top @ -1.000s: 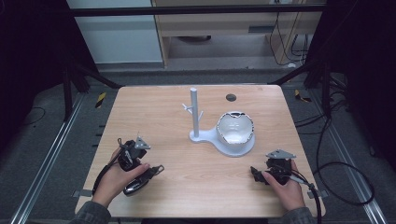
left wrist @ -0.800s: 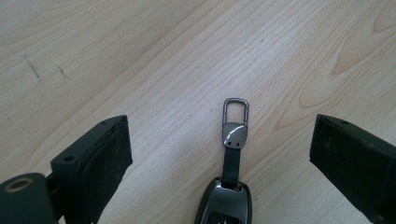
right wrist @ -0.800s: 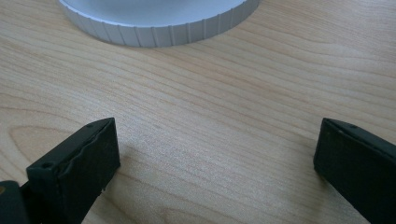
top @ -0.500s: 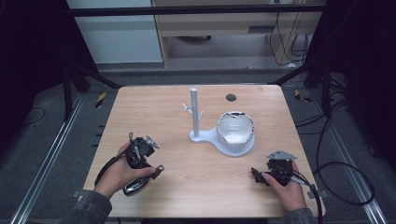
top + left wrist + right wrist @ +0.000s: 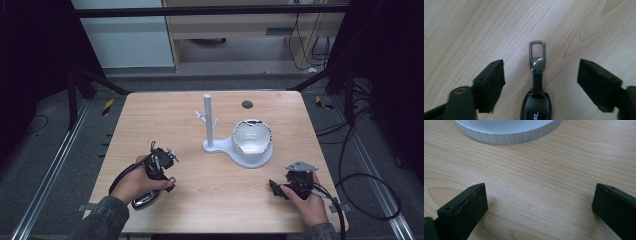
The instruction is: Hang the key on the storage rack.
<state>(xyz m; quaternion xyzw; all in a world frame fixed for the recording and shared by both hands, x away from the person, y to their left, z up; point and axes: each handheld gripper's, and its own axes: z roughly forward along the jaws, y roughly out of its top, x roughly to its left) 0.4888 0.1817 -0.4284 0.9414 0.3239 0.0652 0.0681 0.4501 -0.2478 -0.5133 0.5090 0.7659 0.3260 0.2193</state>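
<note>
left gripper [image 5: 167, 159]: near edge, about 8 o'clock on the table [image 5: 210, 200]; jaws wide apart, nothing between the pads touching them; held low and pointed down at the key fob.
key fob [image 5: 537, 100]: dark fob with short strap and metal clip loop [image 5: 537, 49], flat on the wood, centred in the gap between the left jaws in the left gripper view; loop points away from the camera. In the high view the fob [image 5: 142, 200] lies by the left hand, at the table's near-left.
why so held: judgement, jaws straddle the strap line, likely lining up to pinch strap or loop.
right gripper [image 5: 274, 186]: about 4 o'clock, near edge; jaws wide, bare wood between them; looks parked, resting low on the table, out of the way.
stand base [image 5: 506, 131]: ribbed white rim just beyond the right jaws in the right gripper view.
stand [image 5: 208, 120]: centre of table, upright white post with small pegs, joined to a round dish [image 5: 251, 137] at its 3 o'clock; pegs suit hanging the loop, my guess.
dark disc [image 5: 247, 104]: far side, about 1 o'clock; cannot tell what it is.
</note>
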